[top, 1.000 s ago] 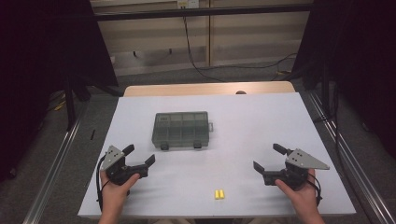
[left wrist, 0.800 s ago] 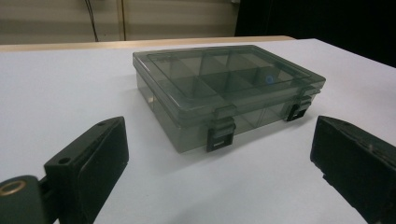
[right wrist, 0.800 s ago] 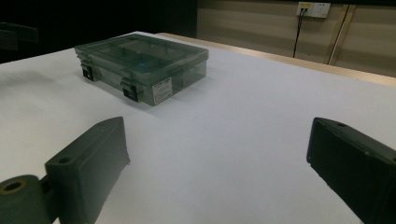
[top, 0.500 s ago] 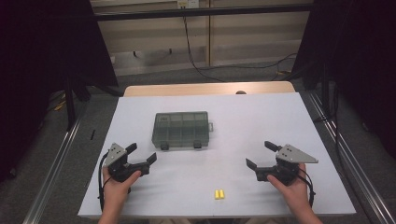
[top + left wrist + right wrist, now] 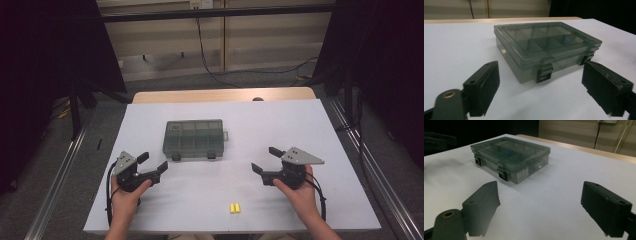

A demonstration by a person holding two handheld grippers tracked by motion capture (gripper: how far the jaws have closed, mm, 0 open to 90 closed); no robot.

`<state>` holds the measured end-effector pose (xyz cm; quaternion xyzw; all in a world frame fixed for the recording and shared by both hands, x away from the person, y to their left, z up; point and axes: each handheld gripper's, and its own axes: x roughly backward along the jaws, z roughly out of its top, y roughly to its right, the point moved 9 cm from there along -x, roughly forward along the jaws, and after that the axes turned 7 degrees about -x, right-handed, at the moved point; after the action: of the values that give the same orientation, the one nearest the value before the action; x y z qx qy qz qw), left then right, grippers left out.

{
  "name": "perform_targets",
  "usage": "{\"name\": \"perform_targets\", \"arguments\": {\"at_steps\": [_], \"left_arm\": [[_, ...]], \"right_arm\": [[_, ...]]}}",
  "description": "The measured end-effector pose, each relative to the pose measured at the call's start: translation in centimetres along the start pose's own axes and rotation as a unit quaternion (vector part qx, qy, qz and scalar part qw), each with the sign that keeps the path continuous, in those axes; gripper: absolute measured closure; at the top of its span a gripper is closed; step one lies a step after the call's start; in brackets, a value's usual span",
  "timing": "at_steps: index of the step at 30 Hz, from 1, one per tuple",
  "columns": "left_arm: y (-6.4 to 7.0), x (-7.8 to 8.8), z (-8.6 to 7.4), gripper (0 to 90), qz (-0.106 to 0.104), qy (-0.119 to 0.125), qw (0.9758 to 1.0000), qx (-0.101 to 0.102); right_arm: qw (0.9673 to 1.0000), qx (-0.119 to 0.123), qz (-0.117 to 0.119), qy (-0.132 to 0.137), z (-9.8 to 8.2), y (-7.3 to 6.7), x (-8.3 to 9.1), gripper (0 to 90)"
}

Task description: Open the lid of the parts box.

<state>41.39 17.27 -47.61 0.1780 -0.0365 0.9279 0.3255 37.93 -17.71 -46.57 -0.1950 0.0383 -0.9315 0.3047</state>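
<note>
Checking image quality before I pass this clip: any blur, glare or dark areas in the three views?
High view: evenly lit table, black surroundings on both sides. Left gripper view: compartment box sharp, near fingers soft, slight sheen on the lid. Right gripper view: left finger smeared by blur, the box's far side dim.

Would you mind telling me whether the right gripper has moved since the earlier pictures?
Yes. The right gripper has shifted left, toward the closed translucent grey plastic compartment box; its empty jaws have just been closing slightly.

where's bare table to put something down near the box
Bare white table lies right of the closed smoky-grey plastic compartment box, and between the open left gripper and open right gripper. Tighter near the two small yellow pieces at the front edge.
</note>
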Motion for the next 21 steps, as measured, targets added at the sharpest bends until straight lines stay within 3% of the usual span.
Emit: {"name": "perform_targets", "arguments": {"at_steps": [3, 9, 13, 21], "left_arm": [[0.1, -0.2, -0.1, 16.9, -0.002, -0.006, 1.0, 0.007], [0.3, -0.5, -0.2, 24.3, -0.004, -0.018, 0.9998, -0.009], [0.3, -0.5, -0.2, 30.2, -0.007, -0.018, 0.9998, -0.004], [-0.2, -0.2, -0.1, 46.5, -0.002, -0.025, 0.9997, -0.007]], "right_arm": [[1.0, -0.002, 0.004, -0.008, 0.0, -0.3, -0.7, 17.3], [0.9998, 0.002, 0.0, -0.019, 0.0, -0.6, -1.8, 23.5], [0.9998, 0.004, 0.003, -0.018, 0.2, -0.9, -2.3, 27.4], [0.9991, -0.005, 0.005, -0.042, 0.1, -1.2, -3.7, 44.0]]}}
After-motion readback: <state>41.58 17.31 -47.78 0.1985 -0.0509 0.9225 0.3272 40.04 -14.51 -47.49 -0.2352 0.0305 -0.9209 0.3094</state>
